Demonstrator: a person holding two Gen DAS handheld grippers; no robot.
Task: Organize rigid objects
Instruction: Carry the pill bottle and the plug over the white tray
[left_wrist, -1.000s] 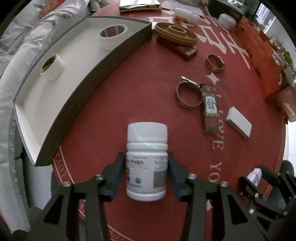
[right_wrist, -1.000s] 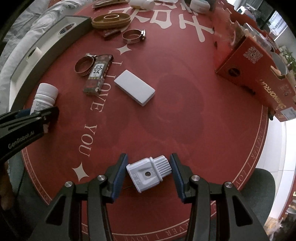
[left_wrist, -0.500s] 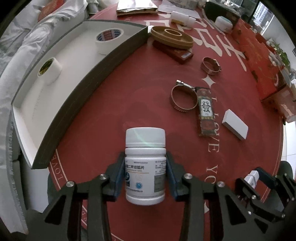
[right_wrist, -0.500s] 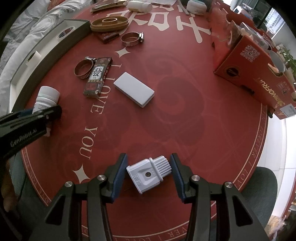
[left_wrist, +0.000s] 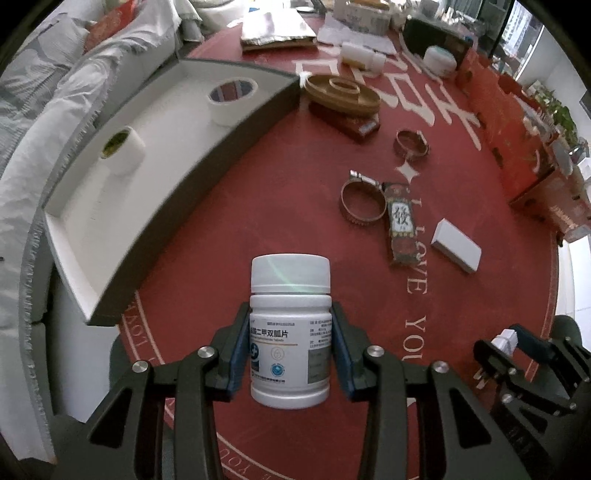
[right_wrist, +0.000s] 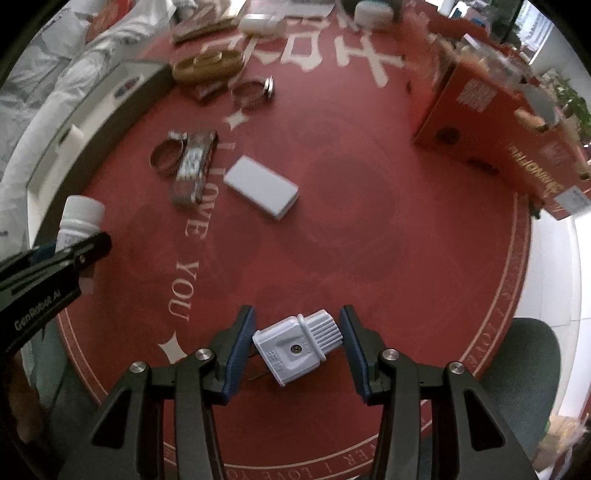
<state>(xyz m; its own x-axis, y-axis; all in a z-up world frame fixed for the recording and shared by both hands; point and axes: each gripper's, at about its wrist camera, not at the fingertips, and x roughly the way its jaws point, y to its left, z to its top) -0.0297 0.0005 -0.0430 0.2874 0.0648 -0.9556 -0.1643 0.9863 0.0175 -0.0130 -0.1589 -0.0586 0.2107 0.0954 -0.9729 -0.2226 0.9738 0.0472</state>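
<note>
My left gripper (left_wrist: 290, 350) is shut on a white pill bottle (left_wrist: 290, 332) and holds it upright above the red round table (left_wrist: 258, 192), near its front left edge. The bottle also shows in the right wrist view (right_wrist: 79, 221). My right gripper (right_wrist: 297, 349) is shut on a white electrical plug (right_wrist: 297, 347), held above the table's near edge. A long white tray with dark walls (left_wrist: 177, 173) lies left of the bottle and holds two tape rolls (left_wrist: 123, 149) (left_wrist: 231, 96).
On the table lie two metal hose clamps (left_wrist: 362, 201) (left_wrist: 410, 142), a dark mahjong-print packet (left_wrist: 400, 225), a white box (left_wrist: 456, 245), a brown round dish (left_wrist: 341, 92) on a red box, and orange cartons (right_wrist: 495, 133) at the right.
Both grippers have pulled back and risen a little with their objects; the table items look farther away. Both grips are unchanged.
</note>
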